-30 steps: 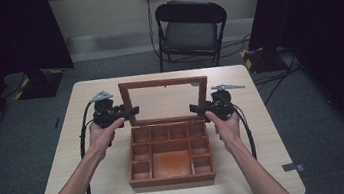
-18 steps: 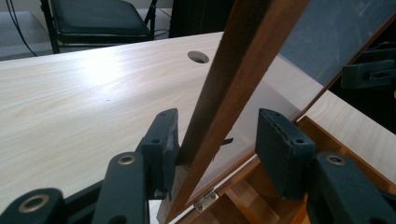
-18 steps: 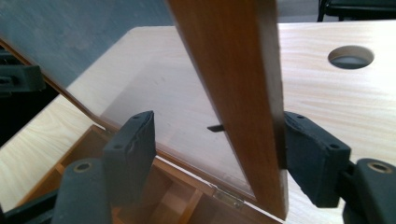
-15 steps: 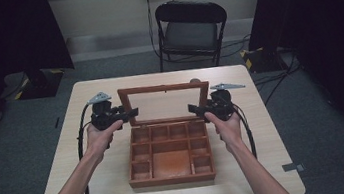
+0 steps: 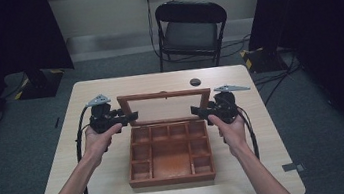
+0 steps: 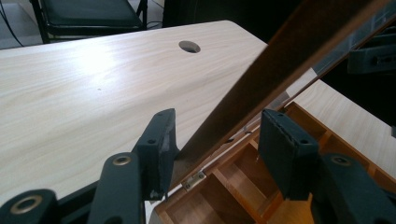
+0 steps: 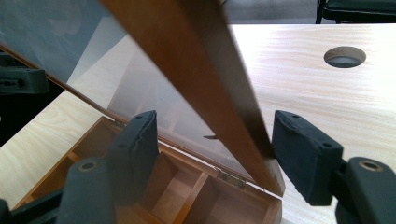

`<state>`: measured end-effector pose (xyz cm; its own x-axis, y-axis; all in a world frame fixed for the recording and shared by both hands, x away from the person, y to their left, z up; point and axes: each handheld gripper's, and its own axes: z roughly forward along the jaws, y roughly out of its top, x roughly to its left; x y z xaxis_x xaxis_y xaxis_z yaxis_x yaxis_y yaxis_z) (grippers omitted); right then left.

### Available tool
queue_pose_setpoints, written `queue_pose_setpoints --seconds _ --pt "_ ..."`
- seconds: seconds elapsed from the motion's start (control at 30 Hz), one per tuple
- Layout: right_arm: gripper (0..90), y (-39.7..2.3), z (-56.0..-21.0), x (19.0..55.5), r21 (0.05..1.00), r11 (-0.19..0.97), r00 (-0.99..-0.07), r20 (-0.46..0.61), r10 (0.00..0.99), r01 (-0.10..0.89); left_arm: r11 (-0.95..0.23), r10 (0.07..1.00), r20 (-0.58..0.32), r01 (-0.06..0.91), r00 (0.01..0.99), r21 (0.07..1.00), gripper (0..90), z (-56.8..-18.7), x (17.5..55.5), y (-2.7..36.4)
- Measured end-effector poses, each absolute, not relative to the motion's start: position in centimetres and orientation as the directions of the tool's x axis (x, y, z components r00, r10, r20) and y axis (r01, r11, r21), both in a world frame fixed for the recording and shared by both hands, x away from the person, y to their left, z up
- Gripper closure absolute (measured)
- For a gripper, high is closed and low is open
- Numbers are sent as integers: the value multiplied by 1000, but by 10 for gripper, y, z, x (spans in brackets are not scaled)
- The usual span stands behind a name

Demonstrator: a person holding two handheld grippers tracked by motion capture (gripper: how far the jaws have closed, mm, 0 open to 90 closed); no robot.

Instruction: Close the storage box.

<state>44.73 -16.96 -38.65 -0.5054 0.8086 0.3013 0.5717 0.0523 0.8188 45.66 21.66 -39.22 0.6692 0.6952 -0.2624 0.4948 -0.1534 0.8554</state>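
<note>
Wooden box [image 5: 170, 152] sits mid-bench [image 5: 96, 187], compartments exposed, glass-paned lid [image 5: 165, 106] raised on rear hinges, leaning back. Left gripper [image 5: 131, 116] at lid's left frame edge, jaws spread, frame between them, touching one jaw. Right gripper [image 5: 196, 110] at lid's right edge, jaws apart, frame between, not clamped. Chair [image 5: 190, 29] beyond bench.

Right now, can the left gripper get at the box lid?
Probably yes: the left gripper is open and already straddles the lid side rail, one jaw touching it, nothing between.
</note>
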Motion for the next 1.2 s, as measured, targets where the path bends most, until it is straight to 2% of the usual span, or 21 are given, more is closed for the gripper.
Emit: queue_pose_setpoints --seconds 0.23,0.4,0.53,0.7,1.0,1.2 --pt "338 -175 -382 438 820 55 -511 301 805 570 -160 700 -255 494 667 854 480 -388 448 223" --pt "419 -177 -383 432 829 76 -518 272 811 554 -158 703 -252 492 665 856 486 -389 444 222" --pt "444 -180 -388 430 821 73 -517 285 807 567 -162 700 -252 492 668 856 478 -390 441 222" --pt "398 -178 -389 427 816 86 -523 281 805 571 -180 694 -245 492 677 852 469 -391 438 223" --pt "376 -180 -392 419 807 90 -531 295 795 583 -205 684 -243 501 688 841 459 -391 433 223" --pt "345 -178 -397 417 794 104 -532 298 792 599 -202 682 -252 509 686 837 393 -397 428 224"
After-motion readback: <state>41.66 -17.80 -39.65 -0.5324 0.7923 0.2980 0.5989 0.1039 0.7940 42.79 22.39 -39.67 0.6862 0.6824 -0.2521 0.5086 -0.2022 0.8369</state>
